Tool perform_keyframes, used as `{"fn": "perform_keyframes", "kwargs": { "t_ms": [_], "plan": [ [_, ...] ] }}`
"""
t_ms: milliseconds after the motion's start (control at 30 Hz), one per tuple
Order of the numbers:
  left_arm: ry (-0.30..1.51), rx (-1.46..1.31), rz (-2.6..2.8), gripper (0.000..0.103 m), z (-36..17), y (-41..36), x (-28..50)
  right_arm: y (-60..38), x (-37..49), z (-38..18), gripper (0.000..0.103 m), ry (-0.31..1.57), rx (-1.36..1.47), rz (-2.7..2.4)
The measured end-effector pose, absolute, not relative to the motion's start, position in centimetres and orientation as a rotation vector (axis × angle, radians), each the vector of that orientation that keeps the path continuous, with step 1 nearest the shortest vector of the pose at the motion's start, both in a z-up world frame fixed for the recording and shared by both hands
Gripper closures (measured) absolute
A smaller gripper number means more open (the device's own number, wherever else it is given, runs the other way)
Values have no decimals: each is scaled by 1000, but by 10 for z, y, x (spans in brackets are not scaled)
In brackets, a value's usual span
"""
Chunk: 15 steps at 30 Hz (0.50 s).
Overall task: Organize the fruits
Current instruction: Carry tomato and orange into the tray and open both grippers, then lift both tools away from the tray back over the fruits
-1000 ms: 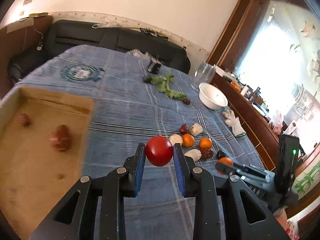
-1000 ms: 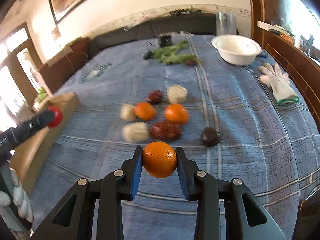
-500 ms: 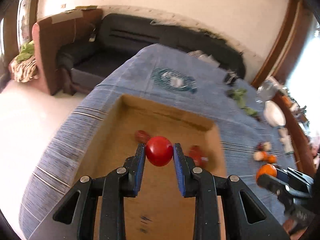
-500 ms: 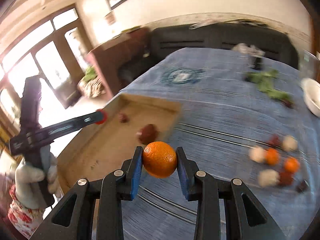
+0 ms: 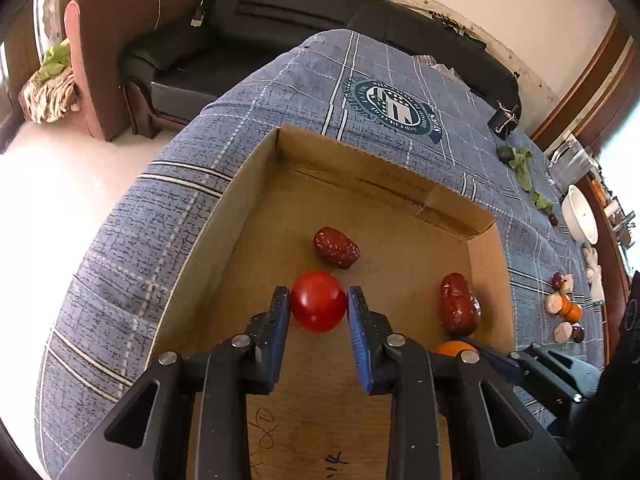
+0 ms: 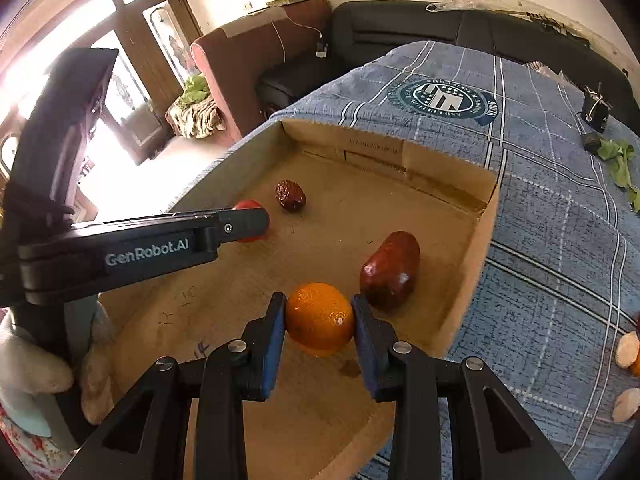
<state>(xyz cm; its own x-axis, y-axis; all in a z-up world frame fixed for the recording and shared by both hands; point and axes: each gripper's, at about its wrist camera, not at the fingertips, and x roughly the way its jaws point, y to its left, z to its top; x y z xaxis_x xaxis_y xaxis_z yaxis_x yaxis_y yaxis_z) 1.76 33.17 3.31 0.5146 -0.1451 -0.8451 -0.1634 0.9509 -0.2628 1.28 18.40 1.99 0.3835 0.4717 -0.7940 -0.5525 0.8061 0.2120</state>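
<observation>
Tomato [image 5: 318, 302]: clamped between the left gripper [image 5: 319, 305] fingers, over the cardboard box [image 5: 486, 258].
Orange [image 6: 319, 318]: clamped between the right gripper [image 6: 319, 320] fingers, inside the same box.
Dates [image 5: 336, 247]: two on the box floor.
Remaining fruit [image 5: 565, 312]: clustered on the blue checked cloth [image 5: 192, 216].

Tomato [image 5: 318, 301]: glossy red, plain. Orange [image 6: 319, 318]: bright orange w/ pale glare spots.
Two dates in box: far one [image 5: 336, 247] dark red-brown, wrinkled; near one [image 6: 390, 271] deep maroon, shiny.
Cardboard box [image 5: 384, 184]: tan-brown, dark pen scribbles on floor, faint print on far wall.
Tablecloth [image 5: 192, 208]: blue-grey plaid, white + dark stripes, round navy/teal crest w/ white stripes.
Left gripper [image 5: 319, 320] & right gripper [image 6: 319, 322]: black bodies, blue pads, silver rivets; white lettering on left one's side.
Glove [image 6: 28, 376]: off-white.
Sofa [image 5: 280, 12]: black; armchair [image 6: 256, 64] brown.
Leaves [image 6: 620, 156]: green.
Bowl [image 5: 580, 216]: white.
</observation>
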Motion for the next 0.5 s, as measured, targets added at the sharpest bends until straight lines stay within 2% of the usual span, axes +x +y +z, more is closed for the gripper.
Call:
{"fn": "perform_keyframes", "kwargs": {
  "t_ms": [33,100,367,500],
  "plan": [
    [1039,-335,10,73,33,332,19,187,13,19,66,974,-102,648],
    [1040,-348,16,62,32,334,19,190,14,18,66,971,-108,643],
    [916,-393,32,58,64,342,-7,178,5,32,65,924,-72,656],
    [817,-382,54,38,96,336,-34,156,-13,53,65,868,-39,660]
  ]
}}
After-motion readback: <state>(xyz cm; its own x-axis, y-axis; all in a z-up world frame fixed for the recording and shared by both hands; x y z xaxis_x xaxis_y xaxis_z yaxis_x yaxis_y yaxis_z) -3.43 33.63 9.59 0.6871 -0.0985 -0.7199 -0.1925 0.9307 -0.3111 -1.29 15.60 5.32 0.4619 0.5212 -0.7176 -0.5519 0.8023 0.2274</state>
